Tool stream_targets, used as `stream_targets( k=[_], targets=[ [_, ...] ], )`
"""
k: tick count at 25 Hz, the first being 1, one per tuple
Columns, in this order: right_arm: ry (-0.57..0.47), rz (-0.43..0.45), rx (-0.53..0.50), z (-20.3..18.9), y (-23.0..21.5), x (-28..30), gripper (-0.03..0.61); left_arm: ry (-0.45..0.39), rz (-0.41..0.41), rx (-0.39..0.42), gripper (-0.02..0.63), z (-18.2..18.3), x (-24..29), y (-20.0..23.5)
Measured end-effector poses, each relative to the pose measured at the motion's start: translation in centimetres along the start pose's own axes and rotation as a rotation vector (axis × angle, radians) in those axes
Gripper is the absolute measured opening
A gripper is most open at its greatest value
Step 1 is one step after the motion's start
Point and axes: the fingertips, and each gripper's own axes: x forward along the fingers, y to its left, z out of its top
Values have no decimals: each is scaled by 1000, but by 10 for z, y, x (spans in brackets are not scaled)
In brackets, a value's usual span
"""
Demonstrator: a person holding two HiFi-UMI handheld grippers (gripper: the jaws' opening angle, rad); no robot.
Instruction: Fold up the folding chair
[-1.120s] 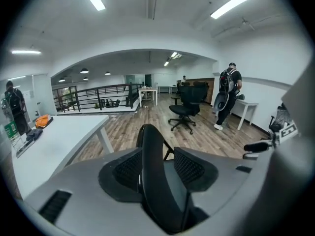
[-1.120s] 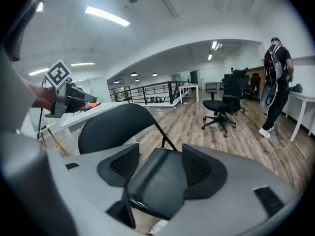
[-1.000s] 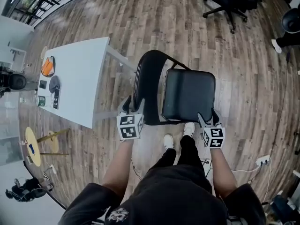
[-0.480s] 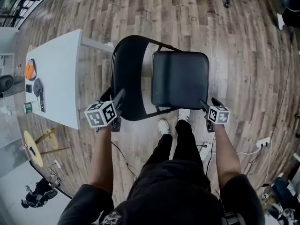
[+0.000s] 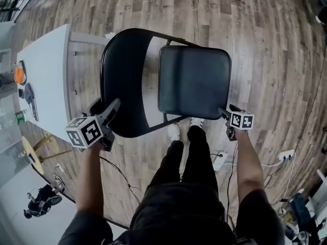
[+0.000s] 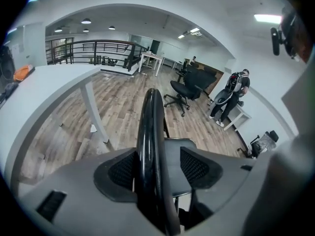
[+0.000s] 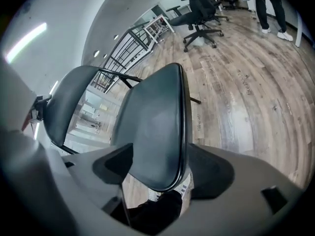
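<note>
A black folding chair stands unfolded on the wood floor, its curved backrest point(image 5: 125, 80) at the left and its padded seat point(image 5: 194, 80) at the right in the head view. My left gripper point(image 5: 104, 106) is open and straddles the near edge of the backrest. In the left gripper view the backrest edge point(image 6: 150, 146) runs upright between the two pads point(image 6: 123, 170), with a gap on the right side. My right gripper point(image 5: 228, 110) is open at the seat's near right corner. In the right gripper view the seat point(image 7: 152, 132) lies between the wide jaws.
A white table point(image 5: 43, 75) with small items stands just left of the chair. My own legs and white shoes point(image 5: 174, 132) are below the seat's near edge. A power strip and cables point(image 5: 219, 160) lie on the floor. Office chairs point(image 6: 182, 90) and a person point(image 6: 231, 95) are far off.
Both grippers have come down onto the chair. The left one shifted leftward along the backrest edge; the right one settled at the seat's corner. The chair looks larger and nearer.
</note>
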Motion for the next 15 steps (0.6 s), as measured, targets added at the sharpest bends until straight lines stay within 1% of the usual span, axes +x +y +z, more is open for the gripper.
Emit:
stream_targets(
  k=[4,8,11,13,15],
  targets=[
    [52,60,0,-9,-30,28,343,20,-1,55,270,-3,13,6],
    [84,153,43,-10,-42,47,350,34,-12,51,270,-9,24,8],
    [96,262,104,-9,-36,58,350,55,-3,64,270,-10,32,9],
    [111,339,132,-9,-28,64,353,87,-1,58,268,-14,37,12],
    [125,399,149,-10,-20,72,353,113,-7,47,265,-16,40,14]
  ],
)
